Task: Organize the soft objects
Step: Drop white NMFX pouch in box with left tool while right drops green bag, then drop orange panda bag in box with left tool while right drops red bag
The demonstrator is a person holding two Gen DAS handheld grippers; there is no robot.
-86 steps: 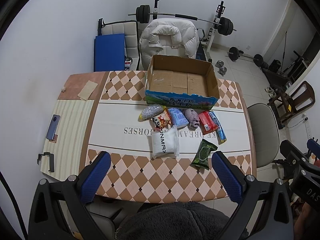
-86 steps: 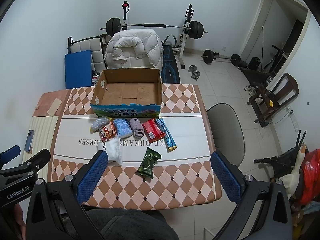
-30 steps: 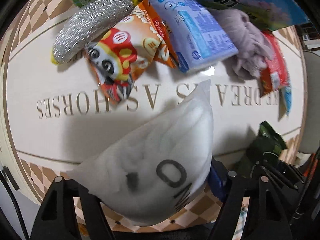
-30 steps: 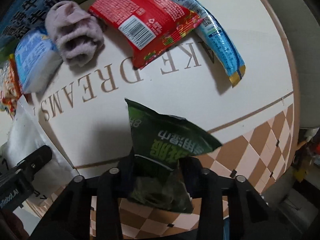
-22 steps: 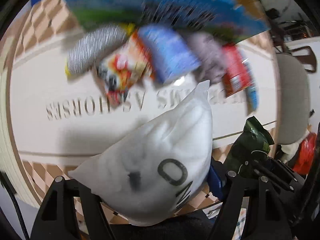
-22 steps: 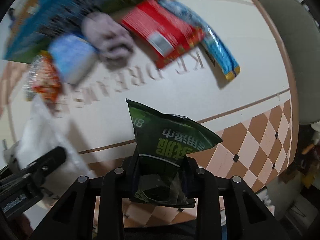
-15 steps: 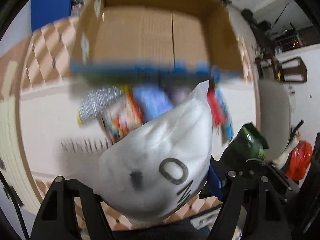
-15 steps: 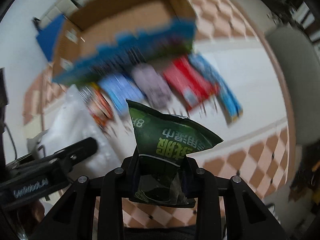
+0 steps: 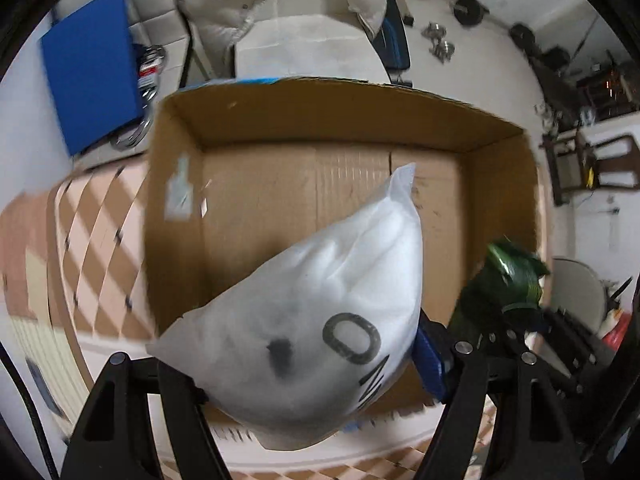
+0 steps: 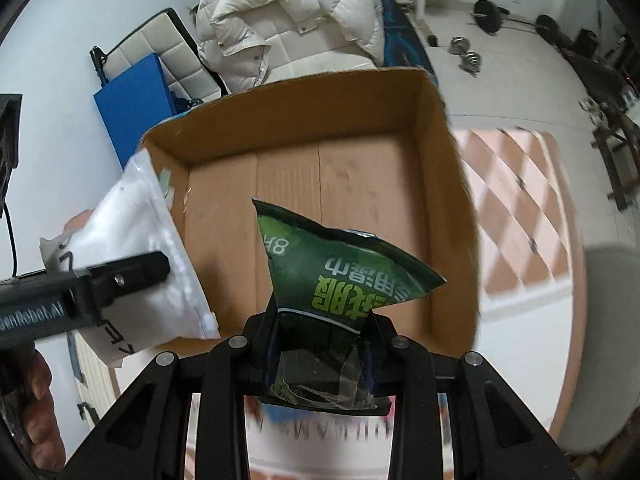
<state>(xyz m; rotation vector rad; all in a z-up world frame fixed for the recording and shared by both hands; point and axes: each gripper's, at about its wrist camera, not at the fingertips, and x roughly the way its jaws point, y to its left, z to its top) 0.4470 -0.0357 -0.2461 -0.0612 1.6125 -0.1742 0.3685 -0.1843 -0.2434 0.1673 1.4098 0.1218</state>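
Note:
My left gripper (image 9: pixel 308 364) is shut on a soft white pouch (image 9: pixel 320 320) with black letters and holds it in the air over the front of the open cardboard box (image 9: pixel 360 184). My right gripper (image 10: pixel 322 340) is shut on a dark green packet (image 10: pixel 340 276) with green print and holds it over the box (image 10: pixel 320 176), right of the pouch (image 10: pixel 140 264). The green packet also shows in the left wrist view (image 9: pixel 508 276). The box floor is bare where it shows.
The box stands on a checkered table (image 10: pixel 516 216). Behind it are a chair with a white down jacket (image 10: pixel 280 12), a blue pad (image 9: pixel 88 60) and weights on the floor (image 10: pixel 492 10). A grey chair (image 10: pixel 604 332) stands at the table's right.
Both grippers have lifted their loads off the table and carried them forward, past the row of packets, to over the open box.

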